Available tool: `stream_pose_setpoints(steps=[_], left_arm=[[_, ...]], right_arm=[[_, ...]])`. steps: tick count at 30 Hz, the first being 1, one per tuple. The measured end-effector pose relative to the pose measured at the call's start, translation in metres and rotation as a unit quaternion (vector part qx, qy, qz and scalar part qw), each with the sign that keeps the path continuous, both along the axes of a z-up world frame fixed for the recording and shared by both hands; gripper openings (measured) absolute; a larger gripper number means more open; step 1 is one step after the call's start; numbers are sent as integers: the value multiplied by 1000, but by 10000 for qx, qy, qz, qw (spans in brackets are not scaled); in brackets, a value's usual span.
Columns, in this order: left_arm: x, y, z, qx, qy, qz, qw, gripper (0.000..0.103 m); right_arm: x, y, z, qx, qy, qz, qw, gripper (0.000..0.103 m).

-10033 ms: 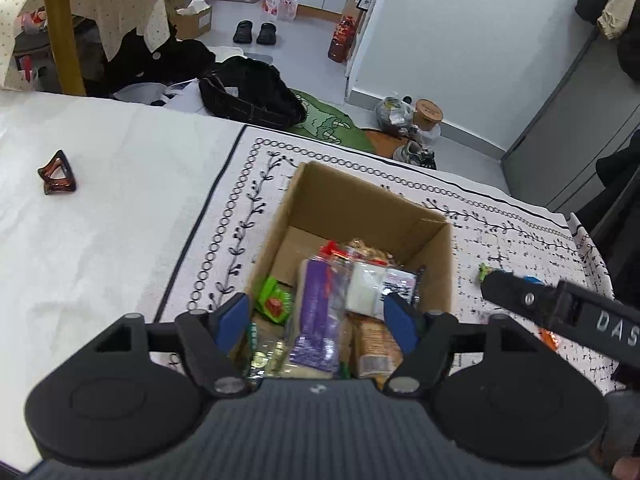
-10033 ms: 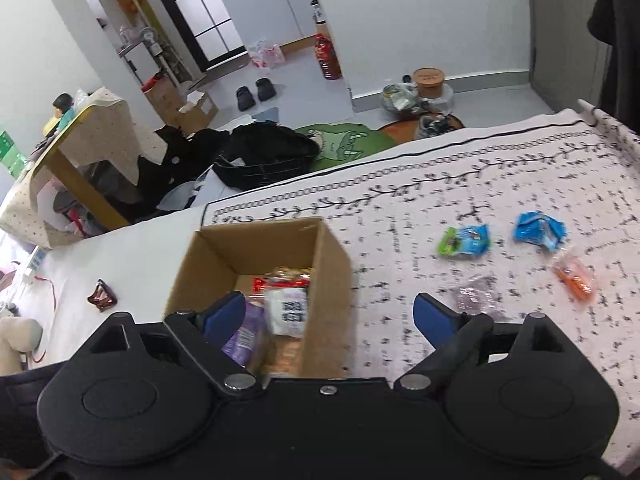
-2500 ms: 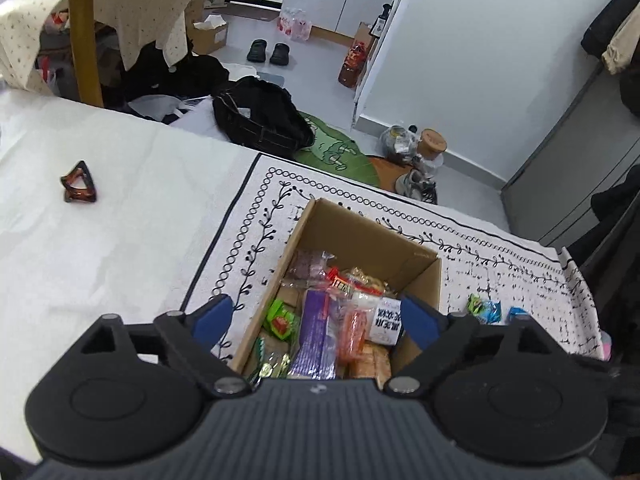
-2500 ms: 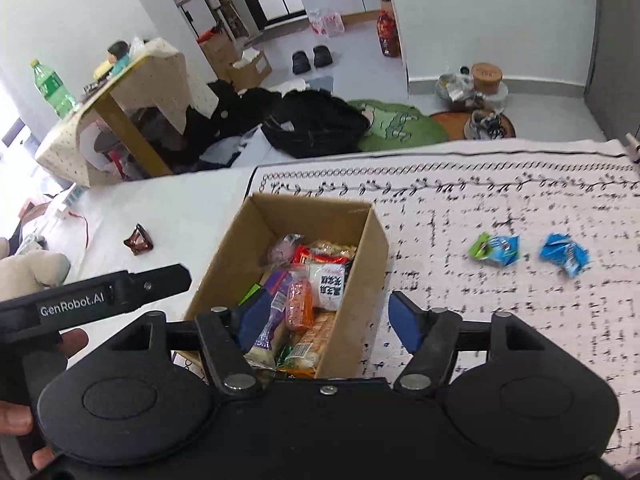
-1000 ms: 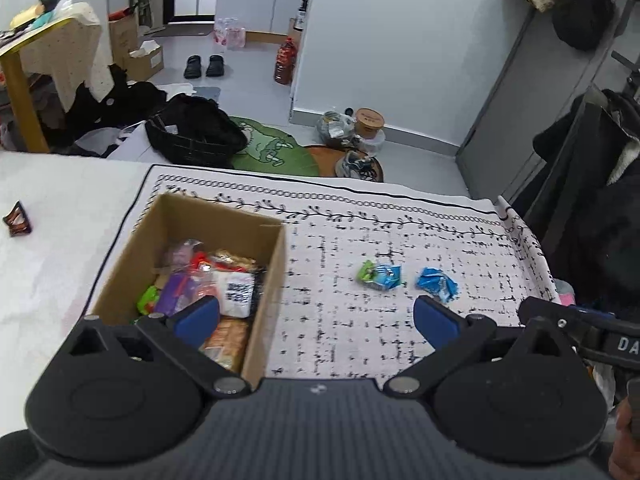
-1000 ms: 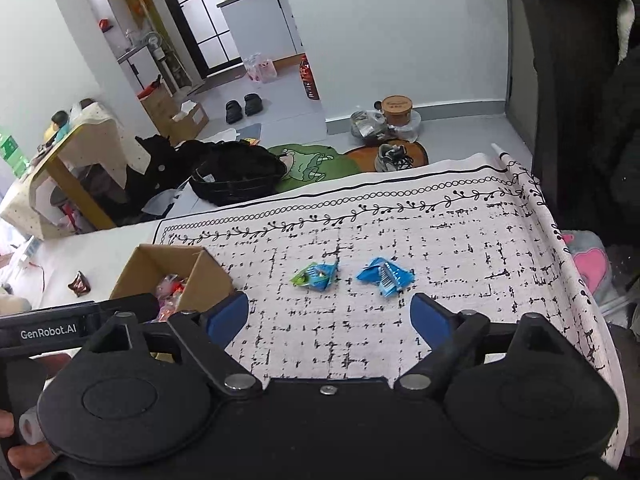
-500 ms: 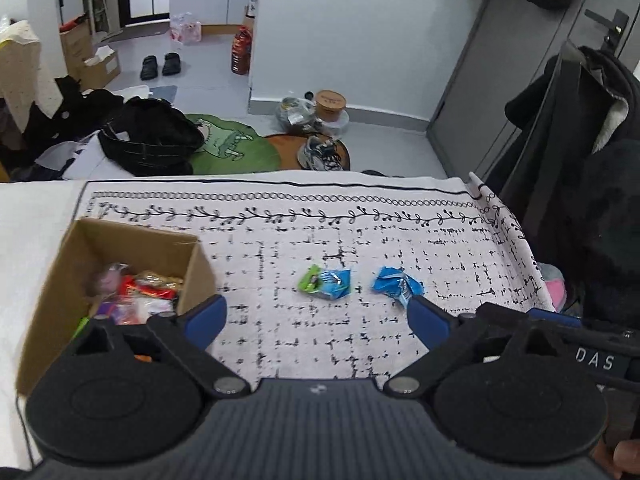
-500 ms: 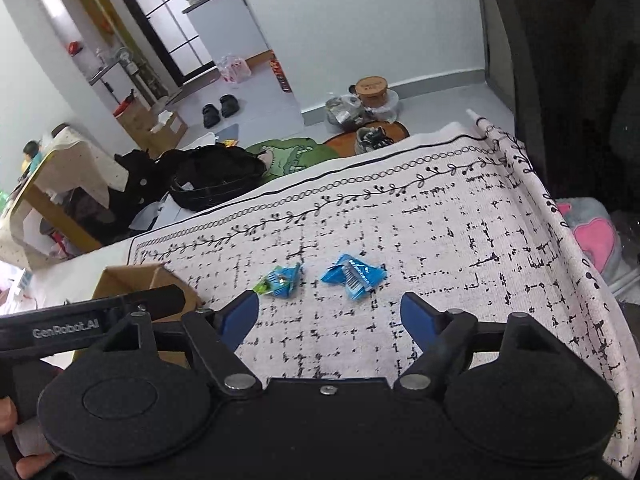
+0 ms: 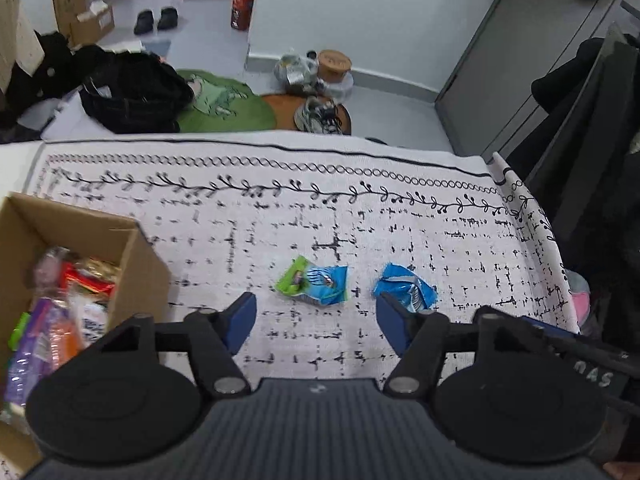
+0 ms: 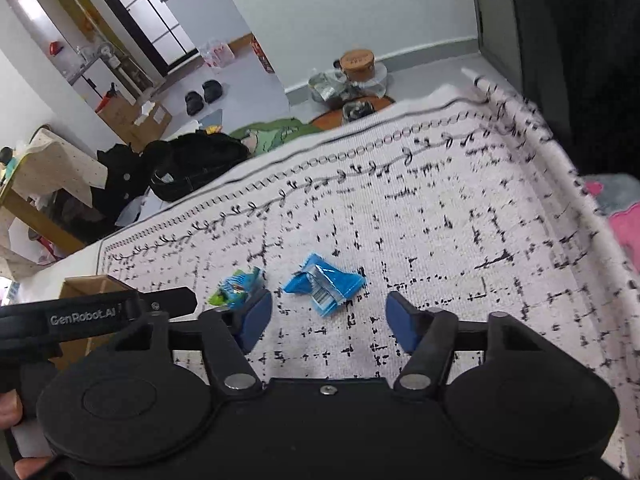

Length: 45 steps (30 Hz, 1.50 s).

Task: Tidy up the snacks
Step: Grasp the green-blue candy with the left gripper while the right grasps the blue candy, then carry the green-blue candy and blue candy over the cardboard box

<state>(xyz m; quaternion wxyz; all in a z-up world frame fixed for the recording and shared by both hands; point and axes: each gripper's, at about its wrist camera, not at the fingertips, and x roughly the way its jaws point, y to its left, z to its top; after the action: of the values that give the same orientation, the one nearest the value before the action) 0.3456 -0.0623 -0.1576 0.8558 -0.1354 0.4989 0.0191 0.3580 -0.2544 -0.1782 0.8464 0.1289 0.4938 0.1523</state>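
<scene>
A green-and-blue snack packet [image 9: 313, 281] and a blue snack packet [image 9: 405, 288] lie side by side on the patterned cloth [image 9: 280, 216]. My left gripper [image 9: 316, 320] is open and empty, just short of the green-and-blue packet. In the right wrist view my right gripper [image 10: 328, 316] is open and empty, just short of the blue packet [image 10: 326, 282], with the green-and-blue packet [image 10: 236, 286] by its left finger. A cardboard box [image 9: 136, 256] with several snacks stands at the left.
The cloth's right edge [image 9: 552, 248] hangs off the table beside dark coats. The left gripper's body [image 10: 100, 308] lies across the box [image 10: 86, 282] in the right wrist view. Bags, shoes and a green mat [image 9: 224, 100] are on the floor beyond the far edge.
Both grippers have swung right from over the box to the two packets on the cloth and come closer to them. Both stay open and empty.
</scene>
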Motion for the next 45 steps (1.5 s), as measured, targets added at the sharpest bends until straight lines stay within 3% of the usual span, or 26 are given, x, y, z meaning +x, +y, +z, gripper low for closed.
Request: stream_pose_setpoints(steps=[5,20,27,29,30,33,37,45], left_arm=[[20,-3,-21,-78,298,66,9995,59],[58,0,-71,-21,640,116,9979,59],[60,2,-84,-52,714,87,9974,39],[57,3,-83,-55,707,39,9975,36],[54,4,-83,-71,708,40,9975,33],[48,8,-80,-134,701,84,9974,33],[40,12,-68,-212,564,101,9981,32],[23,19,-48,-333,368,6,9988,32]], right_arm=[[10,1,-16,-17,110,-15,9999,58],[34,31,-36,-324,56,365,9988,58],[40,47,-45,-591,126,520,9968,59],[41,49,-46,-627,156,479,9968,54],[42,51,-47,-653,196,477,9965,41],[43,54,-49,-526,378,467,9968,21],[33,48,-42,-384,436,309,9978,12],[6,42,-16,-190,295,-87,9993,10]])
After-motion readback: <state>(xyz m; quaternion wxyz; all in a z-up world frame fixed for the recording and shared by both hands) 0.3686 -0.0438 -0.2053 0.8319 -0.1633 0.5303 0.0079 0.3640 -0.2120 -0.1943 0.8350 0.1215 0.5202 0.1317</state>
